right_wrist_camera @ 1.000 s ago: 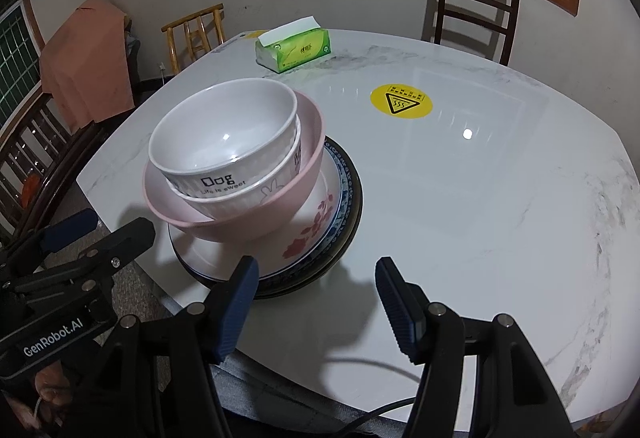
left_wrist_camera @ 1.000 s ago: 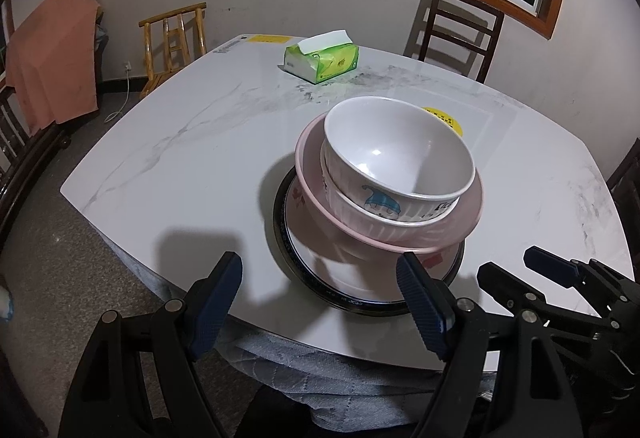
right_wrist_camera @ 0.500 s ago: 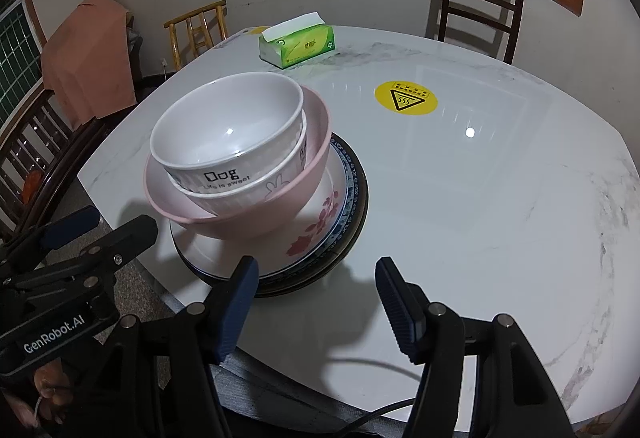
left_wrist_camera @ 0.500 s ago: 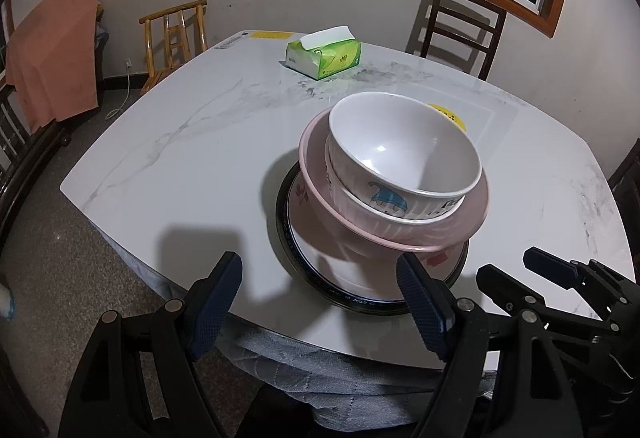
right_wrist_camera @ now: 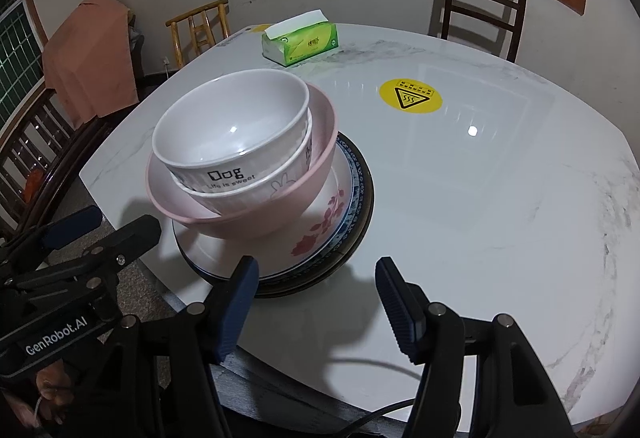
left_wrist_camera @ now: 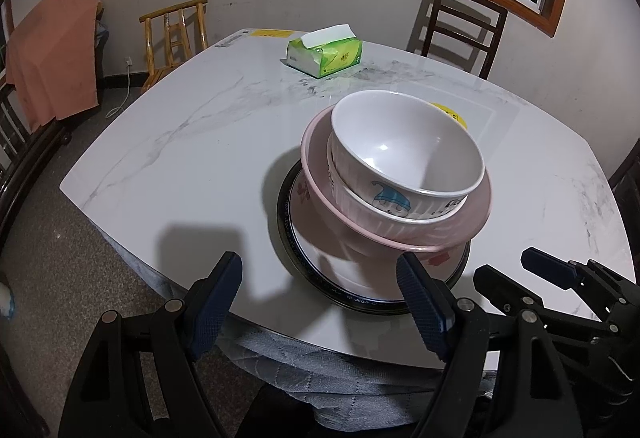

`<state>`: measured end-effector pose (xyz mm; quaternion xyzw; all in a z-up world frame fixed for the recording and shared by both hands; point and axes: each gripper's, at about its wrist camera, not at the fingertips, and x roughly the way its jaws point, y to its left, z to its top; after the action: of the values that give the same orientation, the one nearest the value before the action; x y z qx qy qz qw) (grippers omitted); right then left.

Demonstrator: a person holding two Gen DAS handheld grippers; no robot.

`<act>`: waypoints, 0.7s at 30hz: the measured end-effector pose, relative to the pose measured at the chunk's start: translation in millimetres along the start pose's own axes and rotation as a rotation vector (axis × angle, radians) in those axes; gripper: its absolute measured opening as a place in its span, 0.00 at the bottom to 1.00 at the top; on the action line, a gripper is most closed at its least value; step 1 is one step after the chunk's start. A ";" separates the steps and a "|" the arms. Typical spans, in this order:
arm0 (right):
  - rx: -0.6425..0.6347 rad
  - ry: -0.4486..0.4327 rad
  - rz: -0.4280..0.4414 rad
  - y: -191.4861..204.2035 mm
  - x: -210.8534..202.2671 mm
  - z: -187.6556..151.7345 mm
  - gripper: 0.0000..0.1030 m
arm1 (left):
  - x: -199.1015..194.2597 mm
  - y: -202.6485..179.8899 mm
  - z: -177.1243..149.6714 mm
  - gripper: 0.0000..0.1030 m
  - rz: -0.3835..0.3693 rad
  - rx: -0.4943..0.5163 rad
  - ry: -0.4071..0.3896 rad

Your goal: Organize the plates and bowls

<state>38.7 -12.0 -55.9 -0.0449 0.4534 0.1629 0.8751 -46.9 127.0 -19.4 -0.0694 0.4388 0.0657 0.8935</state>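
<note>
One stack stands near the table's front edge. A white bowl (left_wrist_camera: 404, 146) (right_wrist_camera: 232, 126) sits in a second white bowl (left_wrist_camera: 384, 216), inside a pink bowl (left_wrist_camera: 440, 234) (right_wrist_camera: 256, 218). Under them lie a floral plate (right_wrist_camera: 320, 234) and a dark-rimmed plate (left_wrist_camera: 288, 238) (right_wrist_camera: 360, 214). My left gripper (left_wrist_camera: 320, 298) is open and empty, just in front of the stack. My right gripper (right_wrist_camera: 316, 298) is open and empty, in front of the stack's right side. Each gripper shows in the other's view.
A green tissue pack (left_wrist_camera: 324, 56) (right_wrist_camera: 300, 42) lies at the far side of the white marble table (left_wrist_camera: 180, 158) (right_wrist_camera: 500, 198). A yellow warning sticker (right_wrist_camera: 410, 100) is on the table. Chairs (right_wrist_camera: 480, 10) stand around; an orange cloth (left_wrist_camera: 52, 54) hangs at left.
Both grippers have drawn back slightly and tilted, so the stack sits a little lower in the views. Nothing was grasped or moved.
</note>
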 end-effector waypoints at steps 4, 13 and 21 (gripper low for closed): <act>0.002 0.003 0.001 0.1 0.7 -0.1 0.60 | 0.2 1.1 -0.3 0.75 -0.003 -0.008 0.001; -0.003 0.009 0.002 1.4 2.2 0.0 0.60 | 1.2 6.6 1.2 0.75 -0.001 -0.022 0.001; -0.012 0.011 0.002 2.8 2.8 2.1 0.60 | 2.5 7.6 2.0 0.75 0.001 -0.005 0.006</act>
<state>40.9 -8.1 -56.8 -0.0505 0.4575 0.1662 0.8721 -45.2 134.9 -20.7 -0.0717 0.4412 0.0672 0.8920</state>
